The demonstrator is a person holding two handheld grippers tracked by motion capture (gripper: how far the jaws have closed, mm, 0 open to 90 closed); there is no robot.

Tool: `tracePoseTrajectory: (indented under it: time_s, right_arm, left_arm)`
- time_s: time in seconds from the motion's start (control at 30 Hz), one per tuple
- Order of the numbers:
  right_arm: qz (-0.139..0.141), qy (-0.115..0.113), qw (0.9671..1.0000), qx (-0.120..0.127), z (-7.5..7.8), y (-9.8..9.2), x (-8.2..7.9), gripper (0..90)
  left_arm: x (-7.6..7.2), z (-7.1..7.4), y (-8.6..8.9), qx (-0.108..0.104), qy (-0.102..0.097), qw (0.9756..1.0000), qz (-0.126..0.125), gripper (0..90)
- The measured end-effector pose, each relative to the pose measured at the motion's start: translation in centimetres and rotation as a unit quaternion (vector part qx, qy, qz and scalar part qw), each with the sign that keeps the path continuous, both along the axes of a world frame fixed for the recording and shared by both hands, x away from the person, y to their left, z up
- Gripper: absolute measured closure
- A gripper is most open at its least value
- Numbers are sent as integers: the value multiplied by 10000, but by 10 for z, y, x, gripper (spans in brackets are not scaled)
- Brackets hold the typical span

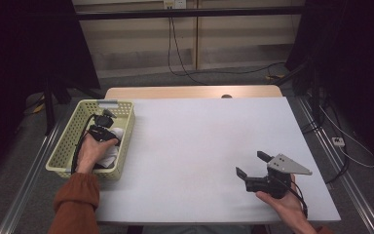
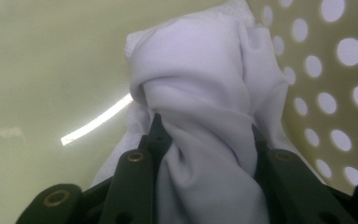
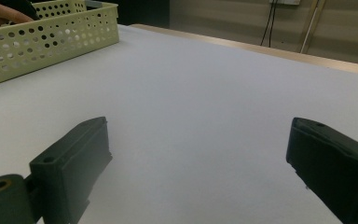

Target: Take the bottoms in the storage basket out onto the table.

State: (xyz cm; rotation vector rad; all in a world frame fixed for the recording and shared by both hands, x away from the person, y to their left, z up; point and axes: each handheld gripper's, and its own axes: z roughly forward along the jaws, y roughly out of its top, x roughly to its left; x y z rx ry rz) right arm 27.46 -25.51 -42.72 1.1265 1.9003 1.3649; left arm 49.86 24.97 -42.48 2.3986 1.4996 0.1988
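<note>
A white cloth (image 2: 205, 93), soft and crumpled into folds, lies inside a pale yellow-green plastic basket (image 1: 68, 141) with perforated walls. The cloth is bunched against one wall, gathered upward into a twisted ridge. The basket sits at the table's left edge.

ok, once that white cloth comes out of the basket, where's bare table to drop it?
Bare table runs from the basket to the right tongs, and on to the far edge. Crowded only inside the basket, where the left tongs are shut on the white cloth.
</note>
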Motion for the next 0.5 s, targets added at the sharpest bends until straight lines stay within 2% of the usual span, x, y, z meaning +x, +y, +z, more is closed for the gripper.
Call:
tracePoseTrajectory:
  time_s: [0.07, 0.2, 0.23, 0.27, 0.37, 0.43, 0.47, 0.5]
  right_arm:
    - [-18, 8, 10000, 28, 0, 0, 0, 61]
    - [-12, 9, 10000, 11, 0, 0, 1, 61]
    - [-5, 7, 10000, 14, 0, 0, 1, 61]
    - [-3, 7, 10000, 14, 0, 0, 1, 60]
    - [-3, 1, 10000, 14, 0, 0, 1, 61]
    - [-7, -1, 10000, 12, 0, 0, 1, 61]
    - [-7, -1, 10000, 12, 0, 0, 1, 61]
    - [-3, -5, 10000, 19, 0, 0, 0, 61]
  left_arm:
    - [0, 1, 4, -109, -34, 9999, 42, 666]
    - [-1, 3, 6, -130, -154, 9997, 128, 666]
    - [-2, 5, 8, -159, -254, 9994, 149, 665]
    - [-2, 5, 8, -159, -254, 9994, 149, 665]
    - [-4, 10, 10, -230, -428, 9986, 210, 664]
    - [-6, 16, 13, -195, -749, 9966, 294, 664]
    - [-6, 16, 13, -195, -749, 9966, 294, 664]
    - [-8, 19, 14, -237, -966, 9946, 295, 664]
